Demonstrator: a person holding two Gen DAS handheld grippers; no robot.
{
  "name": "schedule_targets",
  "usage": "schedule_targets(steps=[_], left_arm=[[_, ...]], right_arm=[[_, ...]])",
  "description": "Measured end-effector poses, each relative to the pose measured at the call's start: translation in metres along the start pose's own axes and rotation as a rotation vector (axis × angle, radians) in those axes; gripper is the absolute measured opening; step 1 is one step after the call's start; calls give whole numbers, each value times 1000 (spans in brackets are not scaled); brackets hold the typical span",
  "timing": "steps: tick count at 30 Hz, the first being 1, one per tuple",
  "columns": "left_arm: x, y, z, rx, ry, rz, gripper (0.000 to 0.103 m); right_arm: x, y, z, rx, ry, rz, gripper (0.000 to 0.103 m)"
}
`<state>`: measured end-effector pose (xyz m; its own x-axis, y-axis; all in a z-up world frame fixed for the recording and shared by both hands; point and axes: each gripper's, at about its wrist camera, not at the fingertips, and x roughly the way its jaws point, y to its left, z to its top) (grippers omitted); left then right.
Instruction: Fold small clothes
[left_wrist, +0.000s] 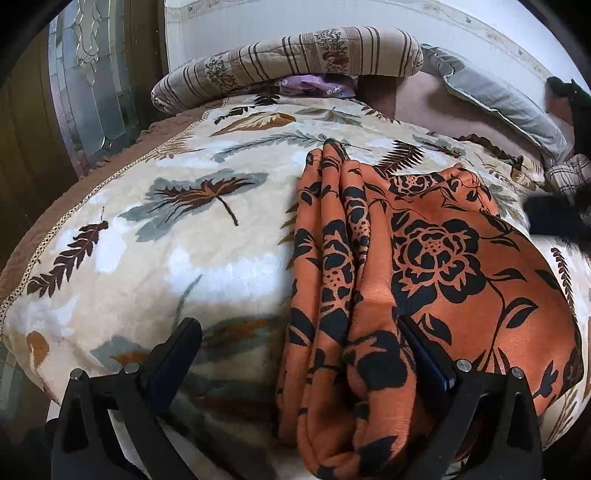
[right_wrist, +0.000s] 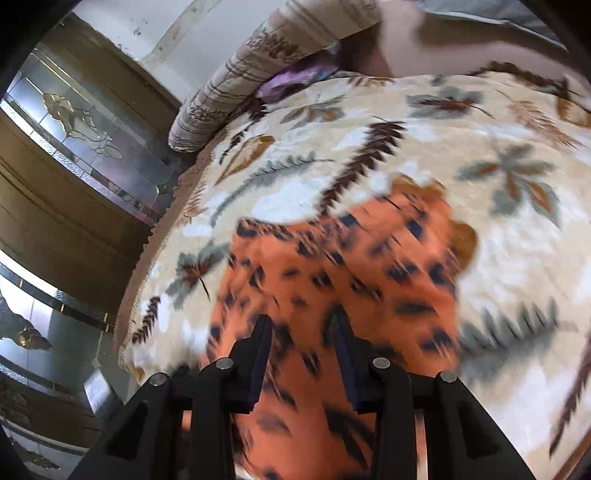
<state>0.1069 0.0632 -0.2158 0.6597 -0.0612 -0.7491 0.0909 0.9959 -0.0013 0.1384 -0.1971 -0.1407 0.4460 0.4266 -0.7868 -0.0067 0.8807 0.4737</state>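
**Orange floral garment on patterned bed cover; both grippers over it**

Across the left side of both views stands a dark wooden door with leaded glass panels (left_wrist: 92, 81), partly cut off by the lens edge. Beside it begins the cream plush bed cover printed with grey and brown leaves (left_wrist: 147, 258), its fringed brown border running along the near-left edge.

At the head of the bed lies a rolled beige quilt with brown stripes and floral panels (left_wrist: 288, 55); a small purple item (left_wrist: 314, 83) is tucked beneath it, too hidden to identify.

Right of centre on the cover lies the orange cloth garment with black rose print (left_wrist: 424, 258). Its left part is gathered into long lengthwise folds; its right part lies flatter.

The left gripper (left_wrist: 295, 354) has its jaws wide apart. Its left finger stands over bare cover; its right finger (left_wrist: 424, 354) rests against the folded cloth, which bulges up between the two. Nothing is clamped.

The left wrist view alone shows a grey pillow (left_wrist: 498, 99) and a dark object at the far right edge, blurred and cut off.

The right wrist view is smeared by motion. The right gripper (right_wrist: 301, 350) has its jaws partly apart over the orange garment (right_wrist: 332, 266); whether its pads press cloth cannot be made out.
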Motion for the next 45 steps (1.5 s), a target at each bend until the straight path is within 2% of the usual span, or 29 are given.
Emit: schedule_targets(steps=[4,6,8,12,16,17,19,24,29,37,45], left_arm=[[-1,-4,-1,20,-9,29,103],[-3,-7,-1,37,-10,48,103],[-4,-9,1,45,-2,59,102],[-15,-15,8,100,6,94,102],[-38,-20,17,129,-30,122,102],[-44,-20,19,125,-41,118,102],[-57,-20,26,117,-68,115,102],[-87,-27,44,123,-136,126,102],[-111,-34,56,121,-182,115,102],[-129,-43,65,118,-212,99,102],[-122,-42,66,115,-198,109,102]], right_arm=[[15,-21,-35,27,-19,17,38],[16,-25,-37,36,-39,35,38],[12,-27,-32,76,-22,57,38],[-10,-26,-34,89,-29,91,38],[-42,-27,-43,56,-68,89,39],[-53,-28,-46,39,-90,65,55],[-72,-30,-53,20,-148,34,72],[-105,-40,-61,6,-206,29,72],[-126,-45,-64,18,-254,62,72],[-127,-35,-70,12,-269,122,72],[-120,-35,-73,8,-269,134,72]])
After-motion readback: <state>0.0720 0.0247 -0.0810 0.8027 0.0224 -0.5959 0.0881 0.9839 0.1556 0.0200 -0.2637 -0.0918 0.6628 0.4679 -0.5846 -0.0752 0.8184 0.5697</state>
